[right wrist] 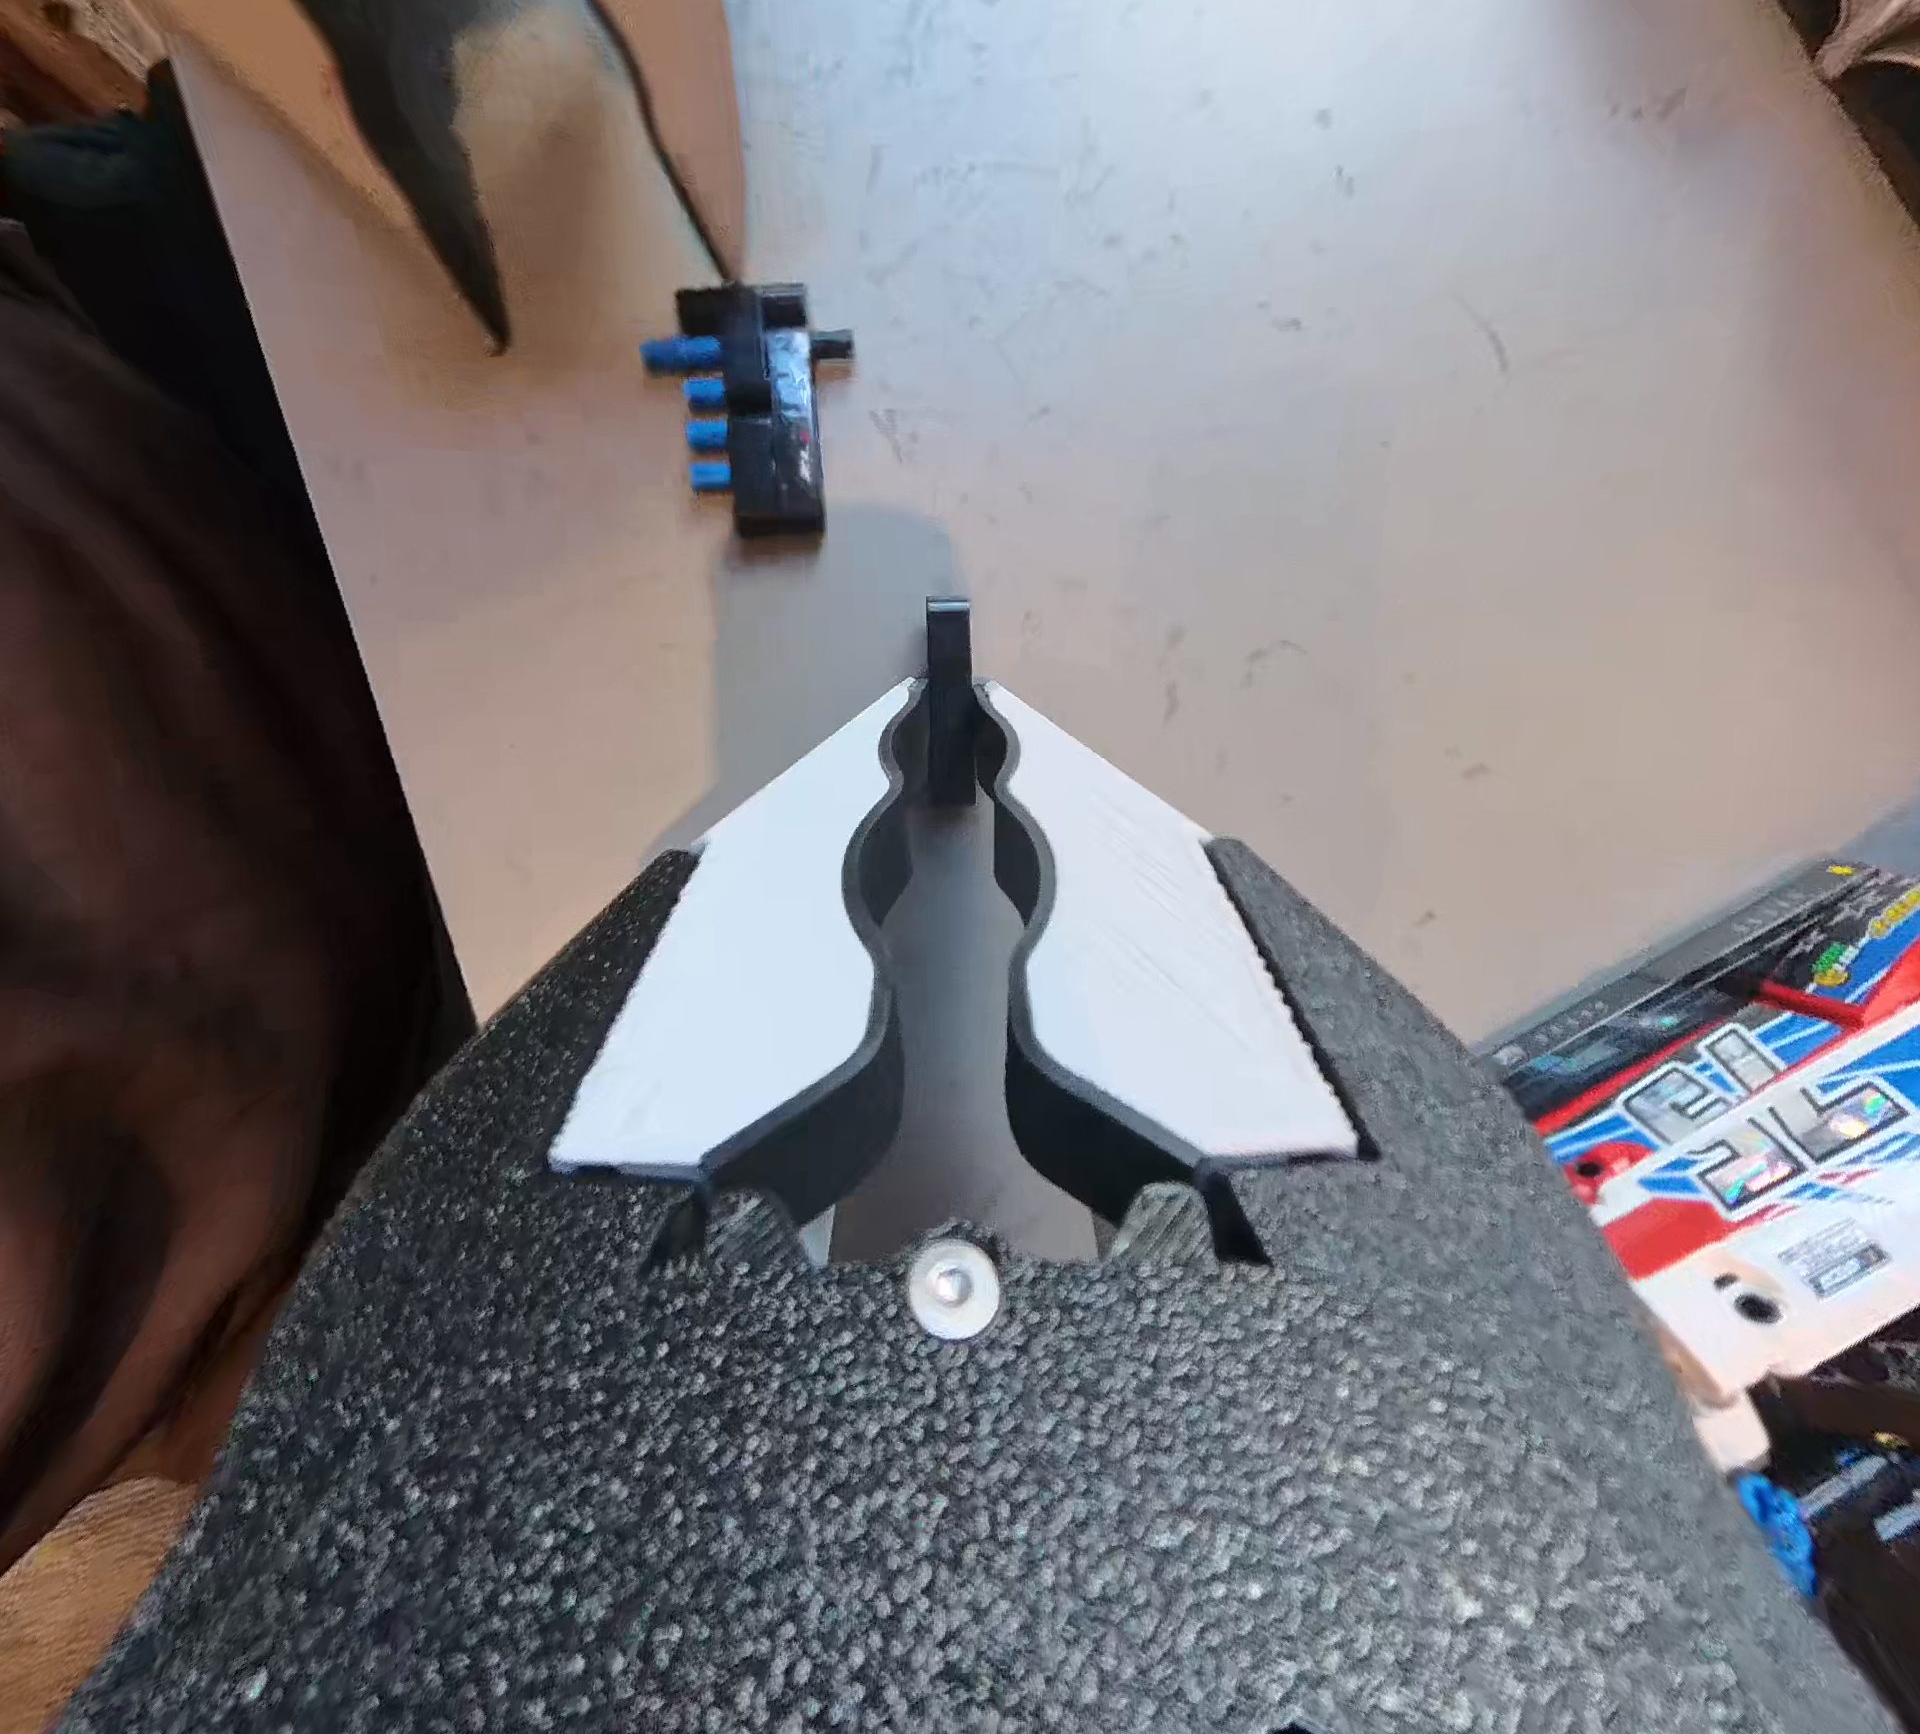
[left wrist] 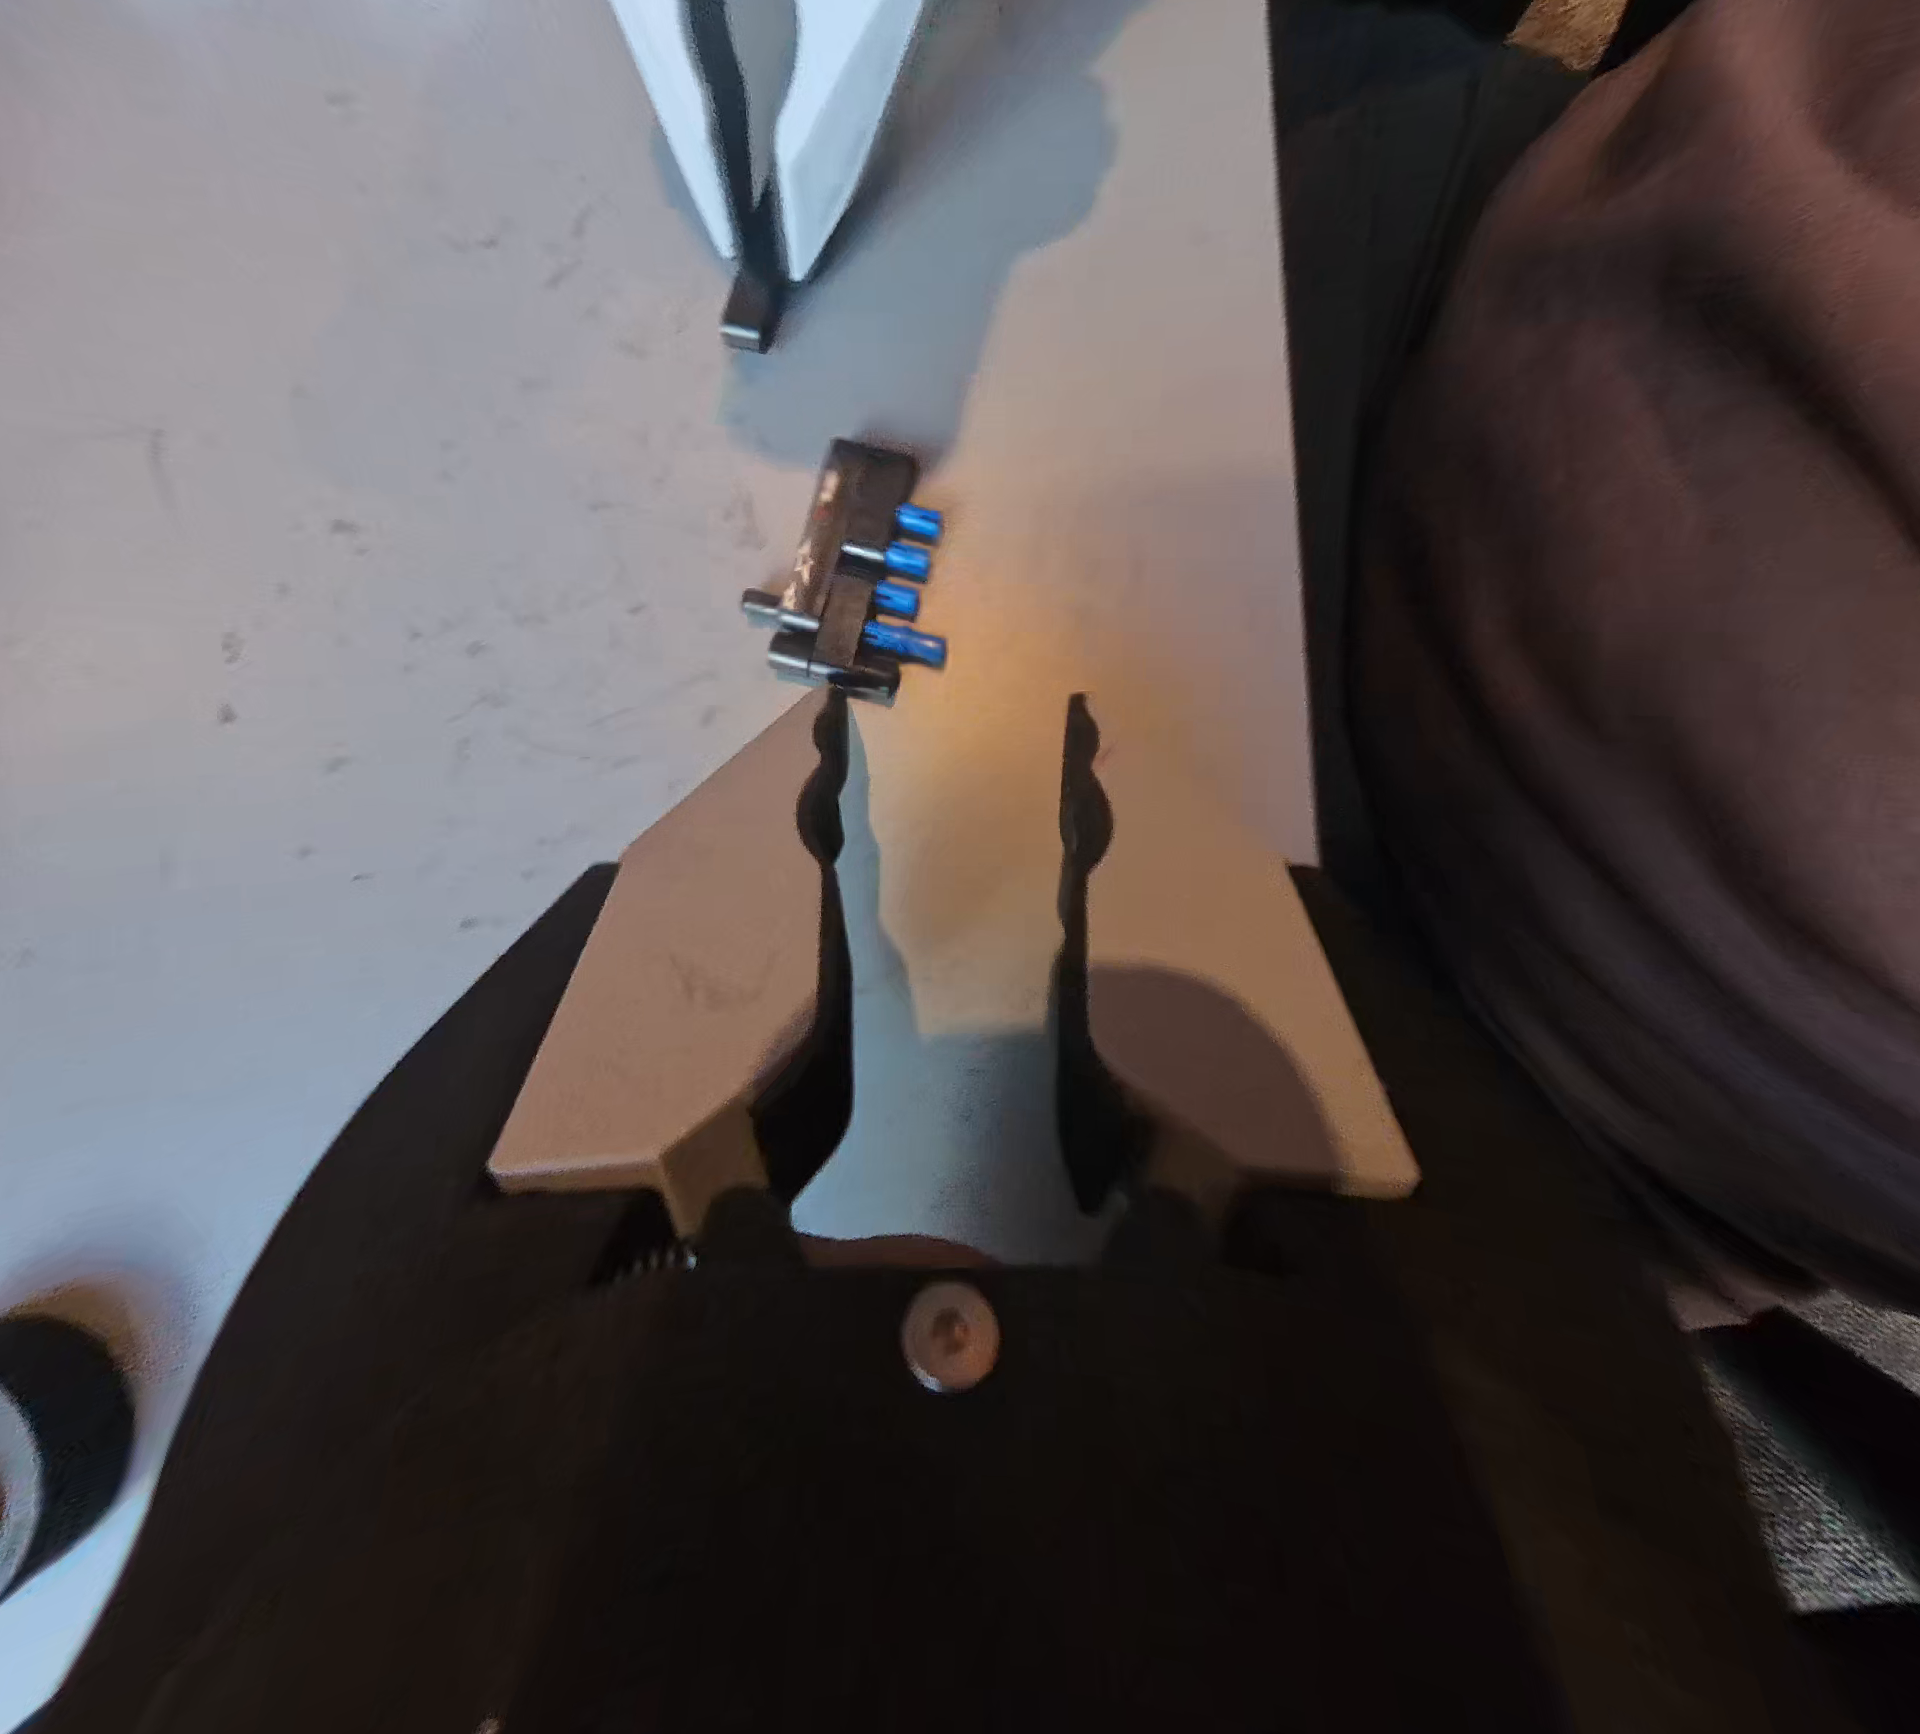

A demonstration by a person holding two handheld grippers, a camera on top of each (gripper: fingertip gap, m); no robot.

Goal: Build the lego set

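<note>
Soft daylight, warm glow patch, motion blur, wide-angle edge distortion.

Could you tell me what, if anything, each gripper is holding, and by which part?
The right gripper pinches a small black lego piece by its near end, far end protruding. The left gripper is open and holds nothing.

Pale scuffed counter (right wrist: 1299,334). Black lego assembly (right wrist: 774,417) with blue pins lies near its edge. Printed box (right wrist: 1756,1144) well apart from the assembly.

Four blue pins (right wrist: 681,353), two grippers (right wrist: 948,697).
</note>
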